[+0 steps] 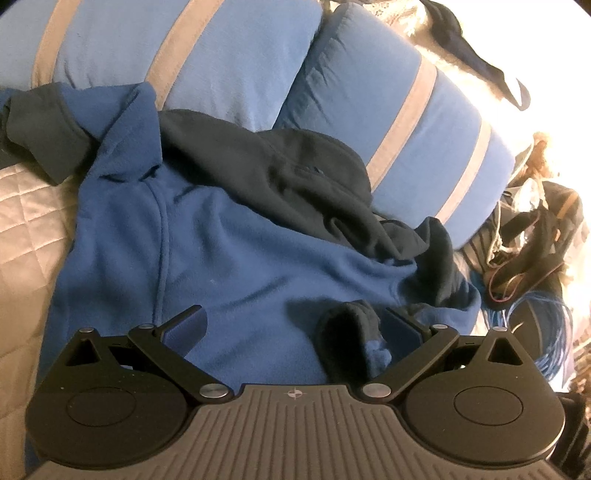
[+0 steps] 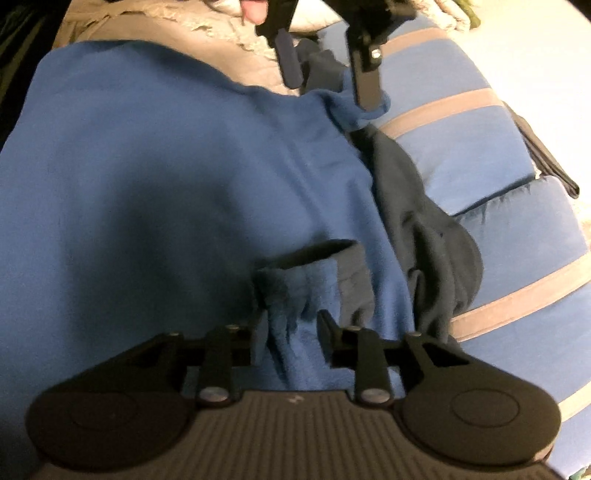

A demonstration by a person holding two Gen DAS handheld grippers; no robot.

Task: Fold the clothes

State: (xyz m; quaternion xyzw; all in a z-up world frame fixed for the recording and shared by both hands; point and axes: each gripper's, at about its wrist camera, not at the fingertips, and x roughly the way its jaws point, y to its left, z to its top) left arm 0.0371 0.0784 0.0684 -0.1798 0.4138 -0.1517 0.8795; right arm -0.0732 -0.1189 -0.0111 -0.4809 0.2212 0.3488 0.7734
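A blue fleece hoodie [image 1: 240, 258] [image 2: 147, 166] with a dark navy hood [image 1: 295, 173] [image 2: 424, 221] lies spread on a bed. In the left wrist view my left gripper [image 1: 293, 326] is open just above it. A dark cuff [image 1: 347, 332] of one sleeve lies between the fingers, close against the right one. The right wrist view shows that same left gripper [image 2: 328, 74] open at the far end of the hoodie. My right gripper [image 2: 291, 328] is shut on the other sleeve [image 2: 295, 291], whose blue cloth is bunched between the fingers behind its dark cuff.
Two blue pillows with grey stripes [image 1: 240, 55] [image 2: 461, 147] lie against the hood side. A pale quilted cover [image 1: 26, 229] shows beside the hoodie. Bags, straps and blue cables [image 1: 528, 240] pile up off the bed's right side. A fingertip [image 2: 253, 11] shows by the left gripper.
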